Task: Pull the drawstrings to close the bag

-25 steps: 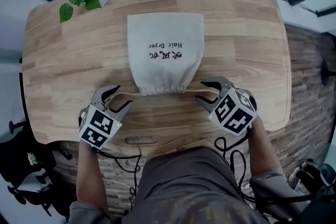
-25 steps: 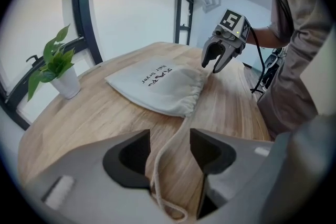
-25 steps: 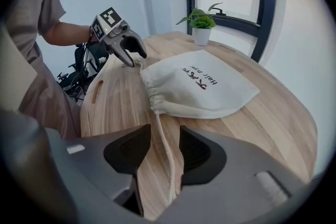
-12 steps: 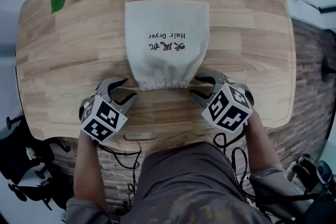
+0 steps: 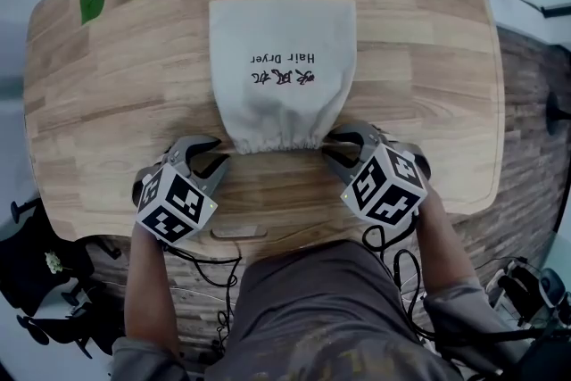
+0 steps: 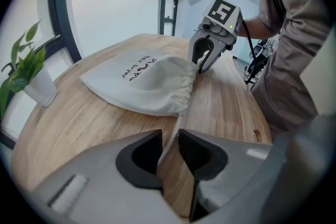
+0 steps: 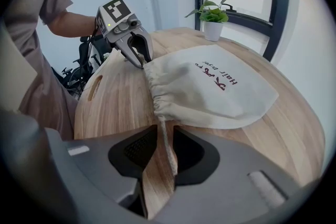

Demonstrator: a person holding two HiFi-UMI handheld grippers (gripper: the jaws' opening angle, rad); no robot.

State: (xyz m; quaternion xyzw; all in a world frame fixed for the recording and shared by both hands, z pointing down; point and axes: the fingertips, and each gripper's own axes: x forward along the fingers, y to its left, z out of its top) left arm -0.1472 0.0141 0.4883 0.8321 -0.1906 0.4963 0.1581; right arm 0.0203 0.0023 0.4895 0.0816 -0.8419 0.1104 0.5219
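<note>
On the wooden table [image 5: 116,111] before you, the drawstring bag [image 5: 281,76] lies flat, gathered mouth toward you. Your left gripper [image 6: 169,136] stands narrowly apart around the left cord [image 6: 176,126] — not pinching. Your right gripper [image 7: 165,131] has just been closing, with the right cord [image 7: 167,147] between its jaws — not yet pressed.

off-white cloth drawstring bag [image 5: 281,22] carrying dark print "hair dryer", appearing upside down in head view; red chinese characters sitting just beside that line, too small for reading.
</note>
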